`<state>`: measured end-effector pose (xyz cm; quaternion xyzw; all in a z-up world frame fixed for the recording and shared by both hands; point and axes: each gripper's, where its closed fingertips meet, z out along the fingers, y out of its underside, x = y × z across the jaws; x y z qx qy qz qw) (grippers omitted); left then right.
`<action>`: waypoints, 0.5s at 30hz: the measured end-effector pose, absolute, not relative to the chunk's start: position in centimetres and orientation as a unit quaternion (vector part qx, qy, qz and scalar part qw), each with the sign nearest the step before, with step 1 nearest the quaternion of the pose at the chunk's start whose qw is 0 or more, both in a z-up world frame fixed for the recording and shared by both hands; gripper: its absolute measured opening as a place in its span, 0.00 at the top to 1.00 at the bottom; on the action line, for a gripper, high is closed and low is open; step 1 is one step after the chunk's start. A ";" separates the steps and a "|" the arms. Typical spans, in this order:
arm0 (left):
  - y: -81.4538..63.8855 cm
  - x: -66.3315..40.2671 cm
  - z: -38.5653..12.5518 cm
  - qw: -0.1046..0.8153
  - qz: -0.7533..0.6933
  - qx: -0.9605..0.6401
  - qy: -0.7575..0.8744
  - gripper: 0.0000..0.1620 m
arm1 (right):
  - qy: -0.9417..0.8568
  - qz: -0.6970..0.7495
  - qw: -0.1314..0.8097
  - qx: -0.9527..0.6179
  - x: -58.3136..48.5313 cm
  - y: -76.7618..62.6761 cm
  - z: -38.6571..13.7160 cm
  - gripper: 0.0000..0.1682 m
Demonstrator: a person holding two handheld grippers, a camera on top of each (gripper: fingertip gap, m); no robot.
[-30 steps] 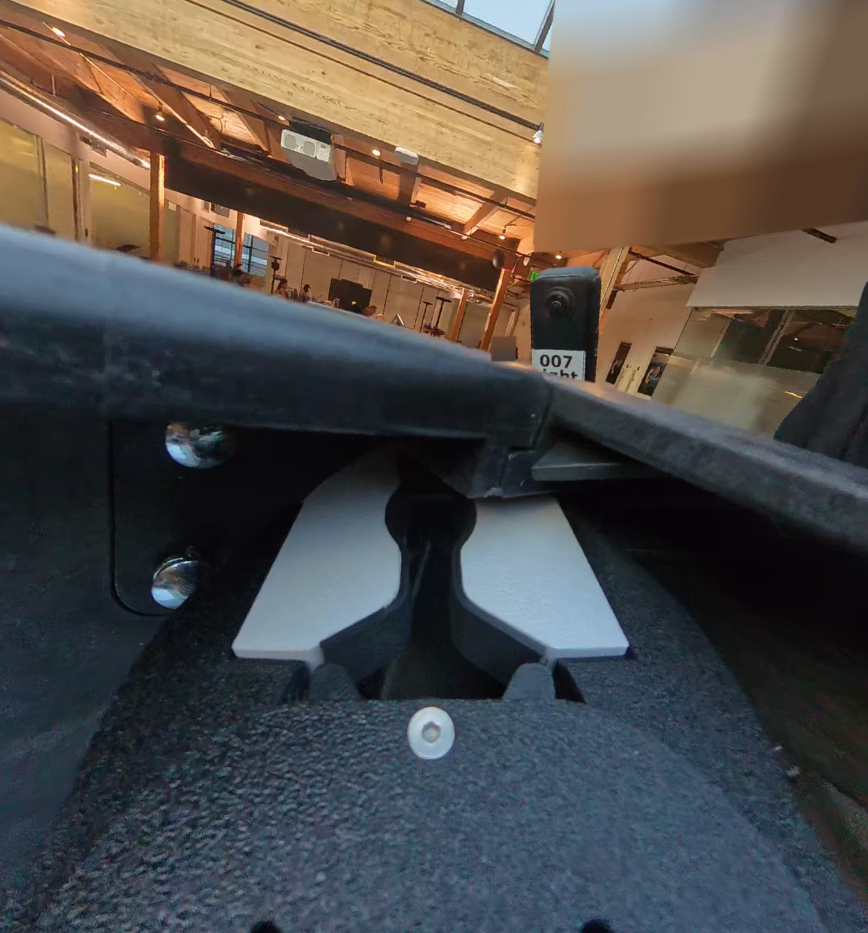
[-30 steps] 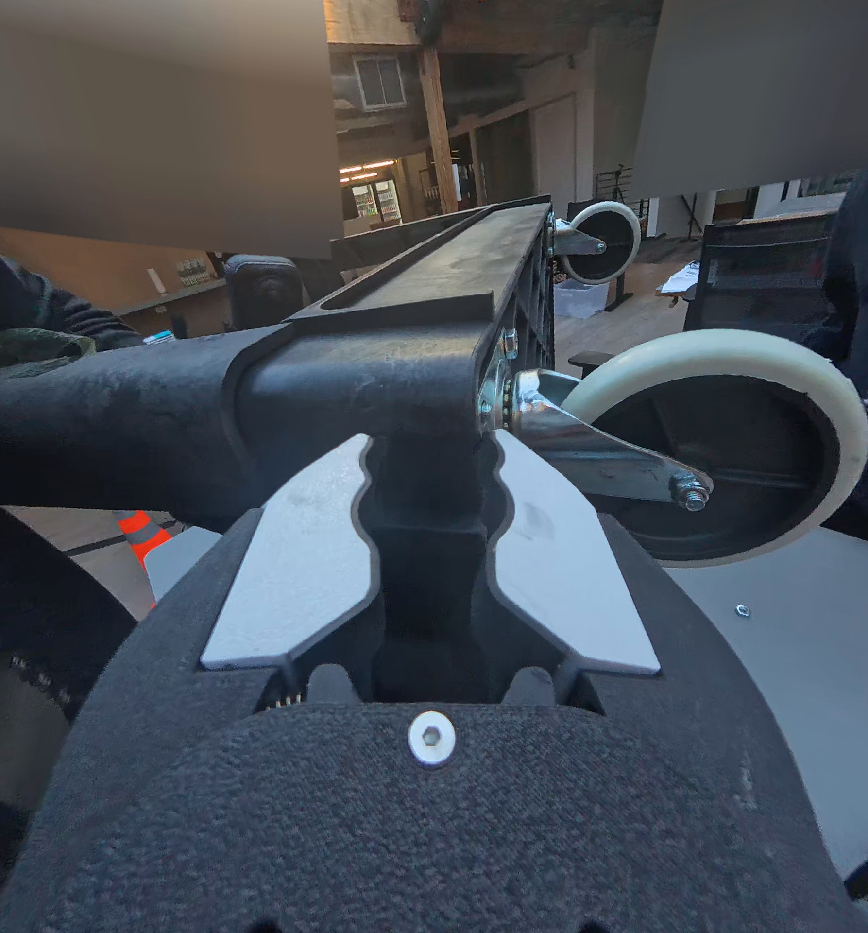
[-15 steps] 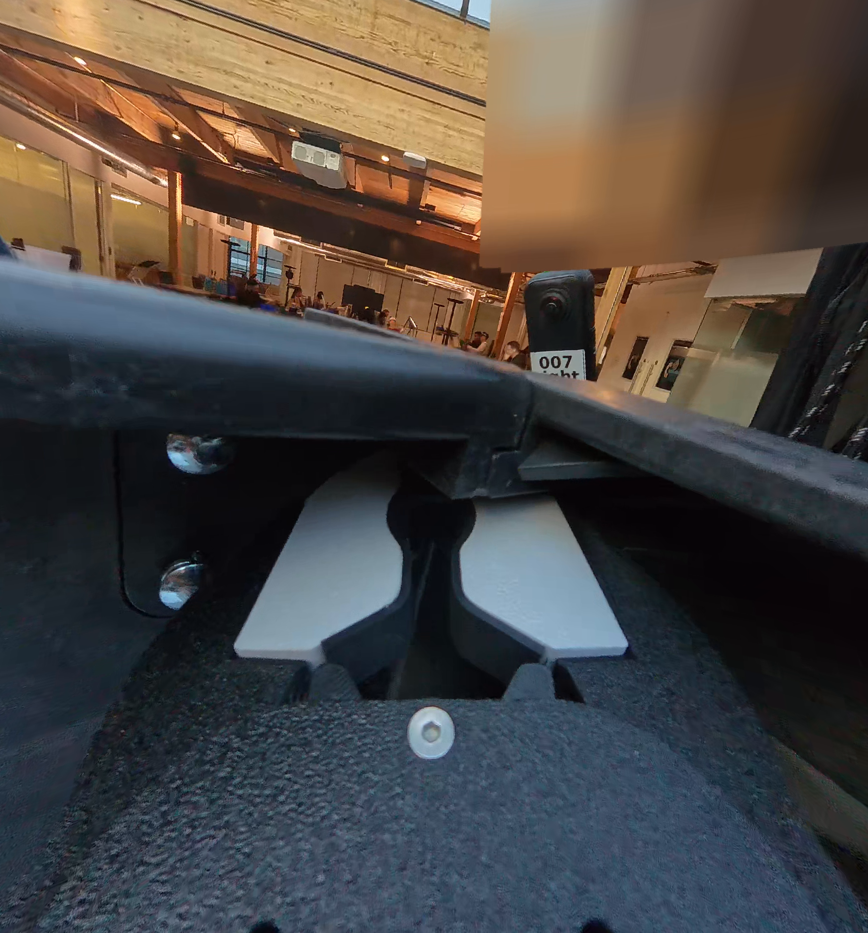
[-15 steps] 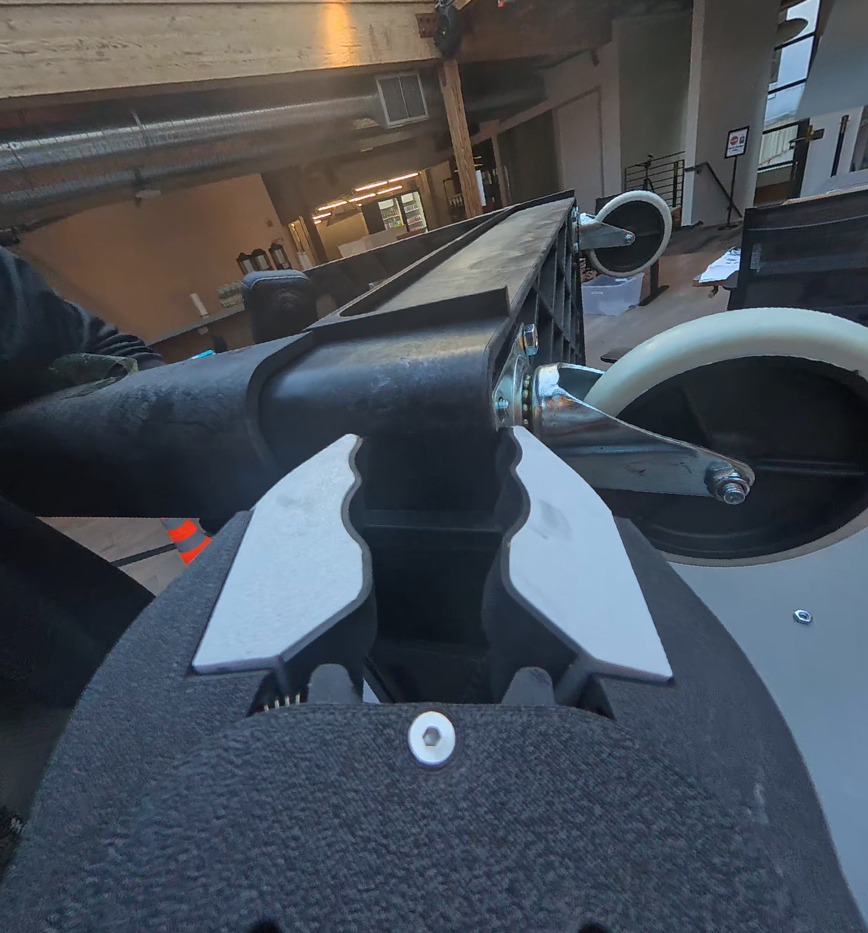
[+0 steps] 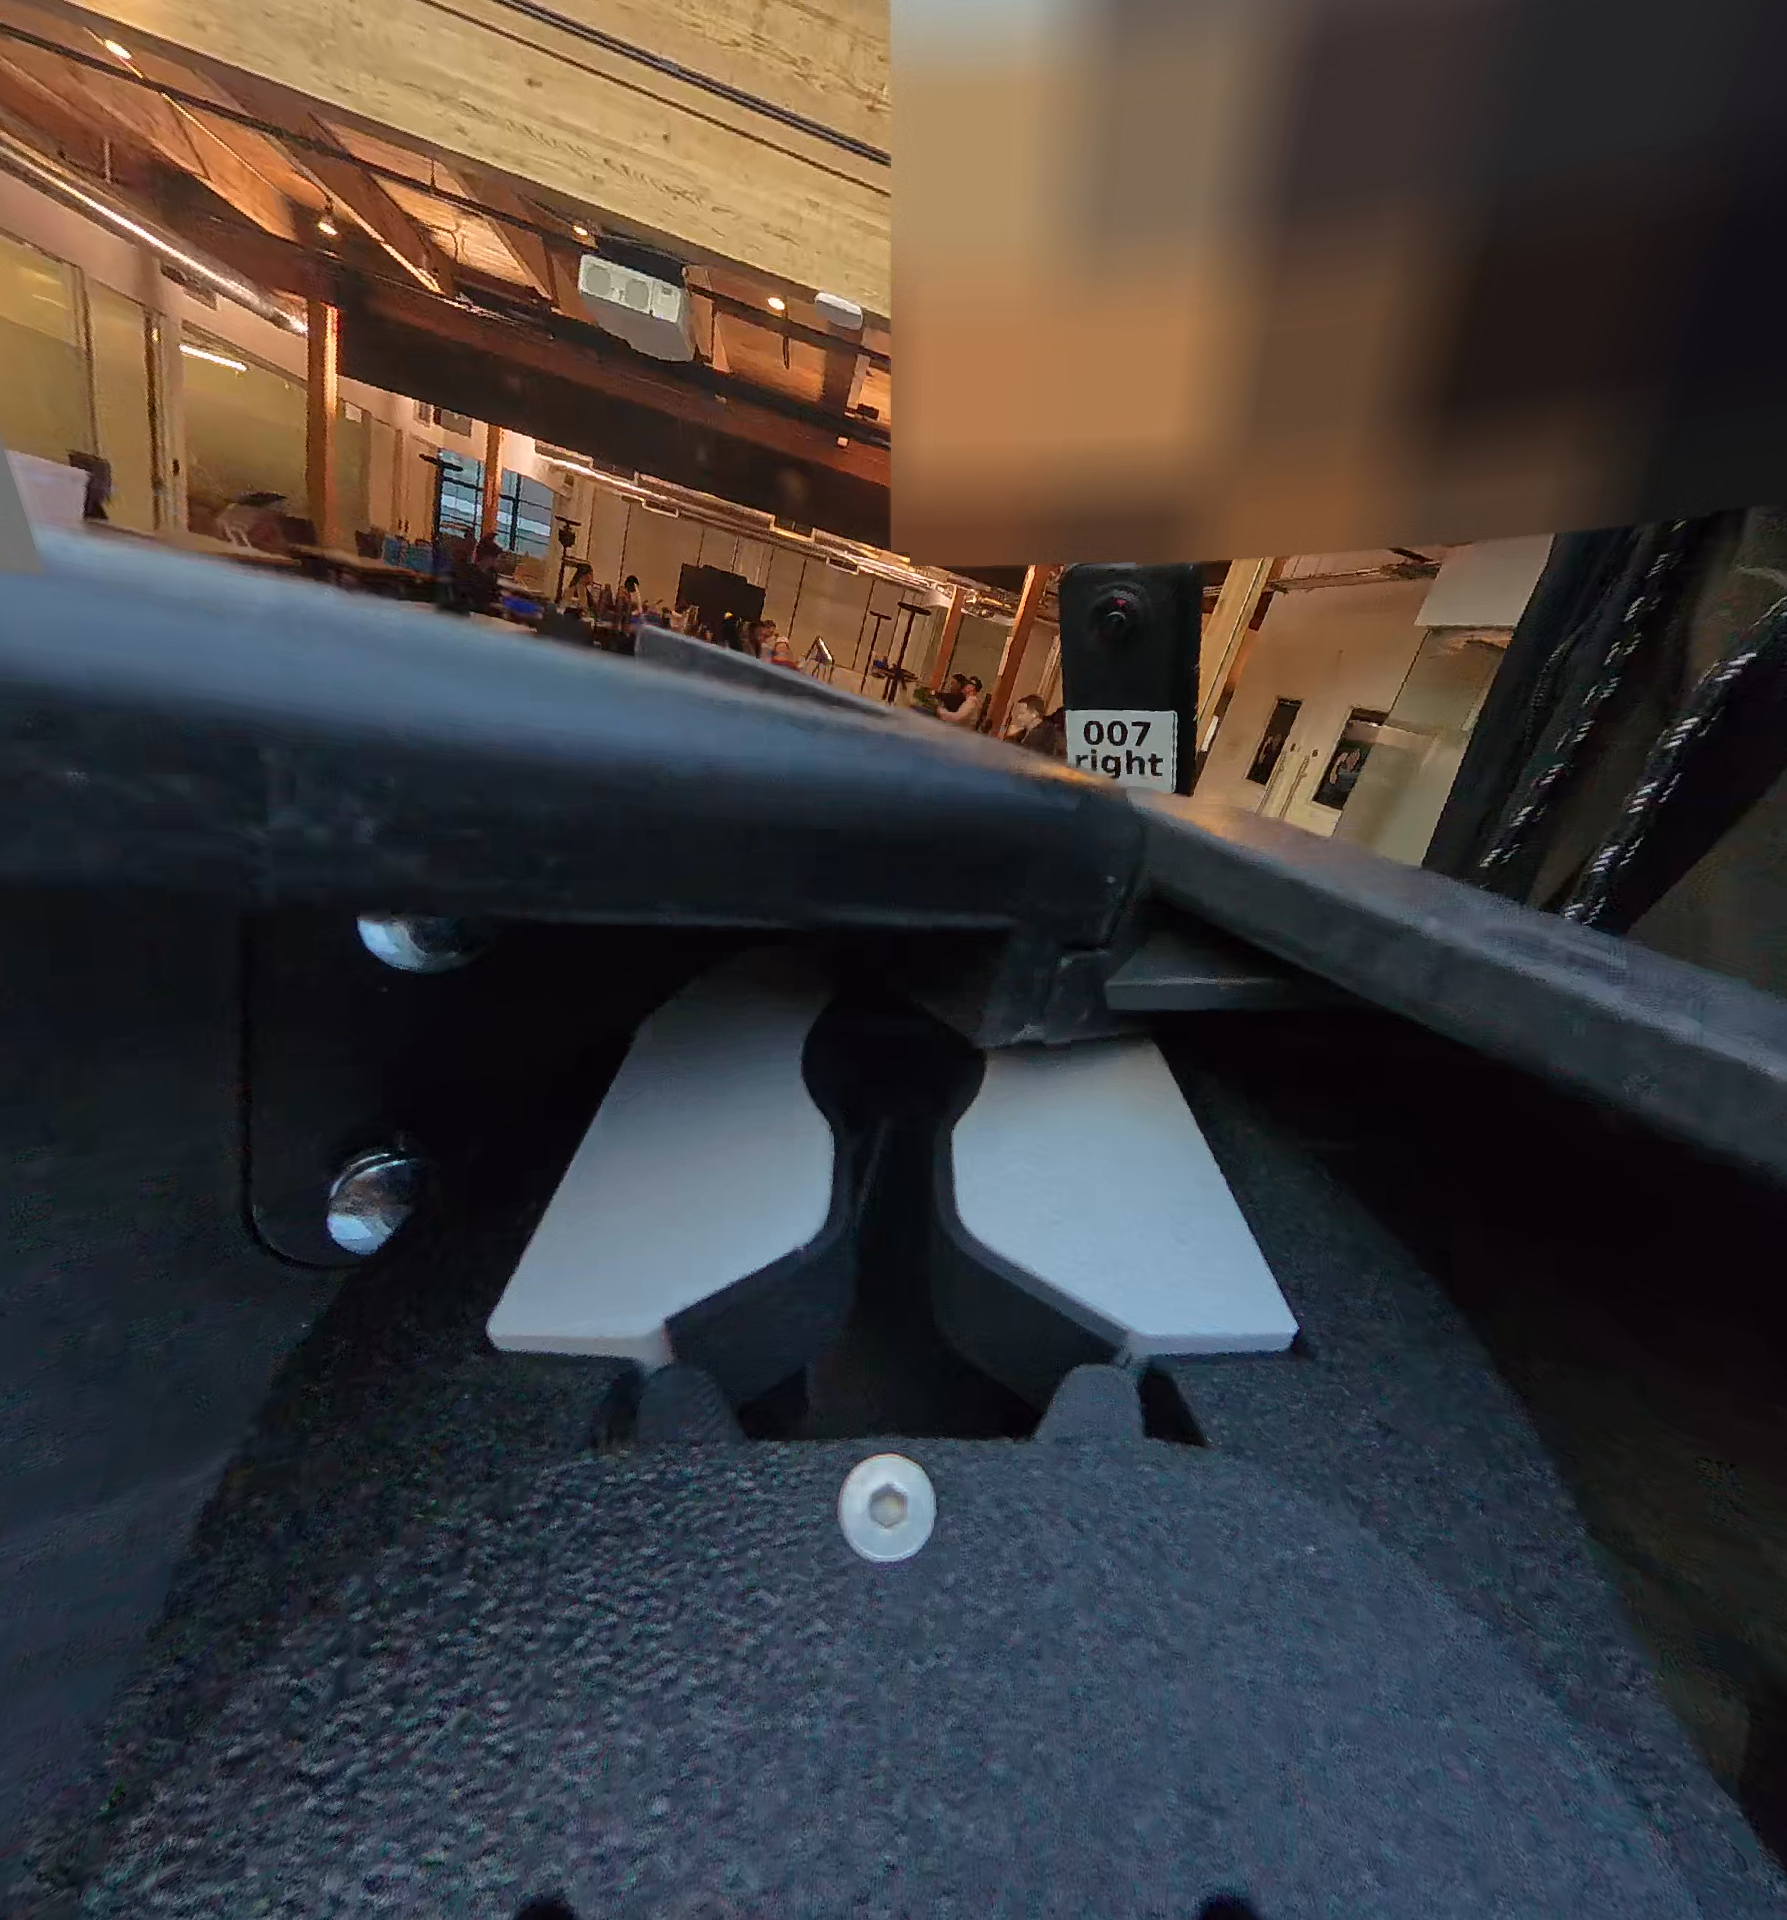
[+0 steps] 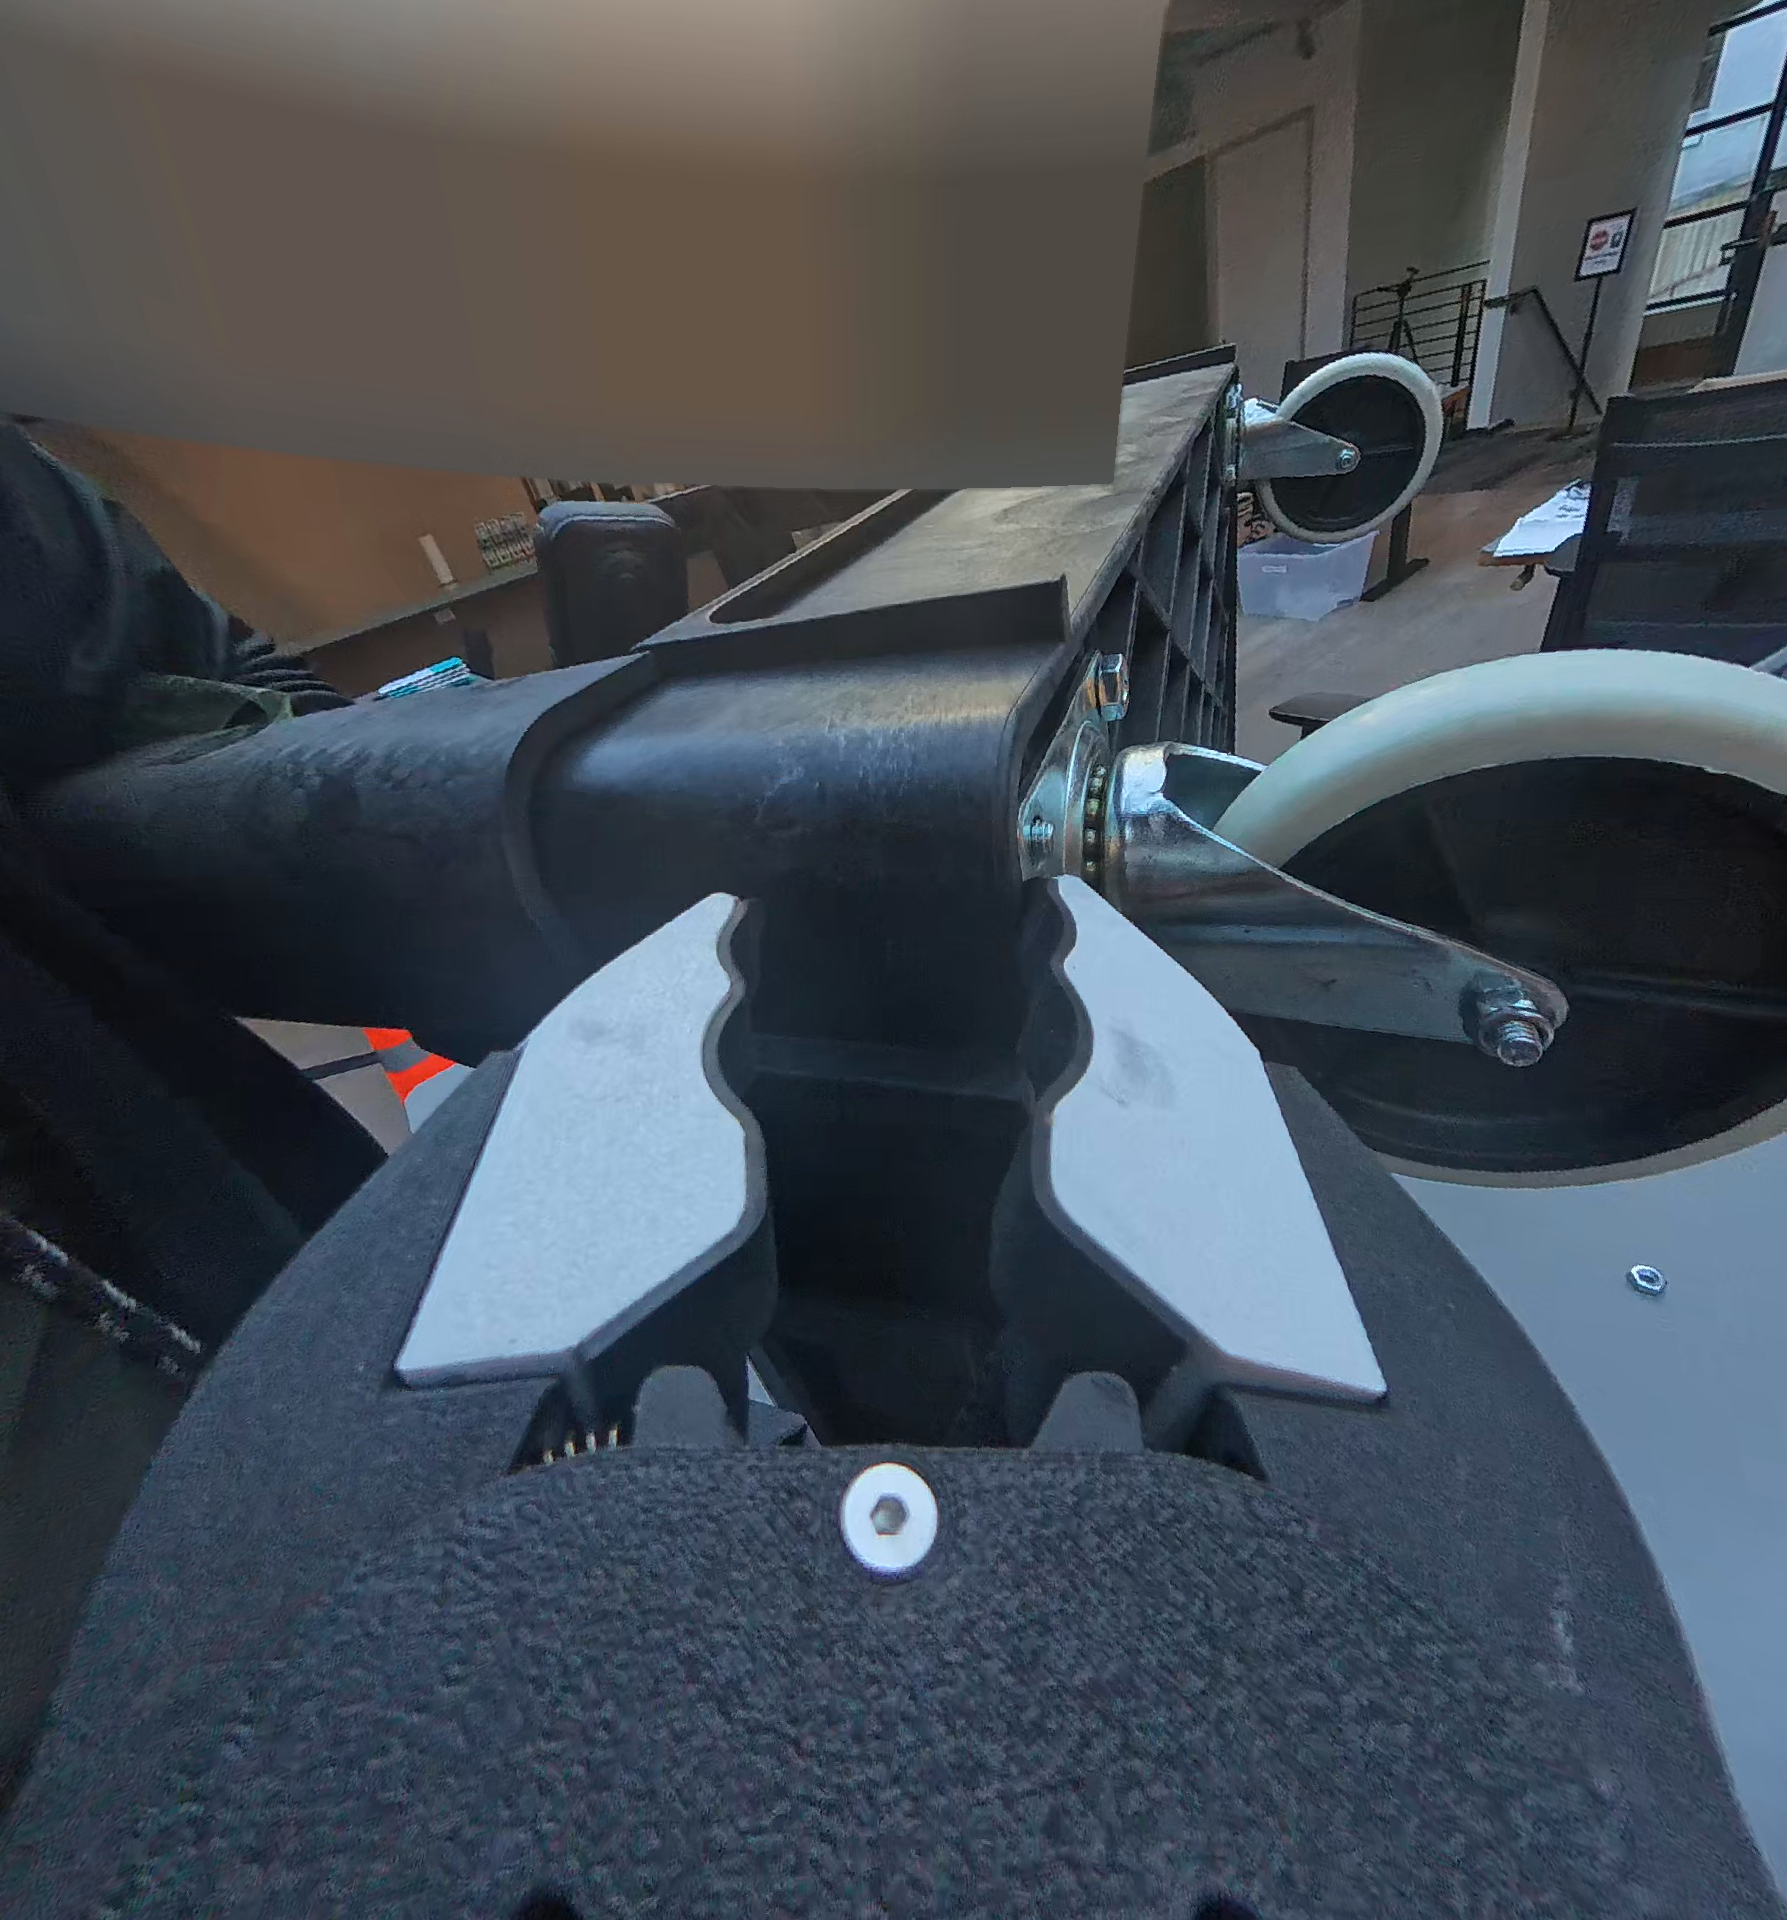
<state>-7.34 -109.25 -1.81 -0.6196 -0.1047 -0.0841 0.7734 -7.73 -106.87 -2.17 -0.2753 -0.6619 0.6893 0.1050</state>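
Both wrist cams v. close, facing shared black cart frame (image 5: 556,790).

The cart frame (image 6: 806,758) sits between the right gripper (image 6: 894,997) fingers — a caster wheel (image 6: 1554,914) just to its right, another caster (image 6: 1351,457) farther behind.

black cart frame (image 6: 816,769), cream-rimmed caster wheel (image 6: 1554,914), seemingly orange cone (image 6: 406,1060)

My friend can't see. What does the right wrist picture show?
The right gripper is shut on the corner of a black plastic cart that is tipped on its side. A white-rimmed caster wheel sticks out just to the right, another wheel sits farther back, and a dark sleeve shows at left.
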 end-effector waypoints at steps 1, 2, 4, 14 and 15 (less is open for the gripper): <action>-109.2 -7.4 -1.8 0.768 -0.082 -0.627 -0.102 0.94 | -0.663 0.689 0.103 -0.275 -7.8 -106.9 -2.2 0.68; -109.2 -7.4 -1.9 0.763 -0.078 -0.634 -0.099 0.94 | -0.664 0.688 0.102 -0.274 -7.8 -106.9 -2.2 0.68; -109.2 -7.4 -1.9 0.759 -0.070 -0.639 -0.098 0.94 | -0.666 0.687 0.100 -0.271 -7.9 -107.0 -2.2 0.68; -109.3 -7.3 -1.8 0.769 -0.082 -0.626 -0.098 0.94 | -0.685 0.680 0.071 -0.254 -7.9 -107.4 -2.4 0.66; -109.3 -7.3 -1.8 0.769 -0.081 -0.627 -0.097 0.94 | -0.687 0.679 0.069 -0.251 -7.9 -107.3 -2.4 0.66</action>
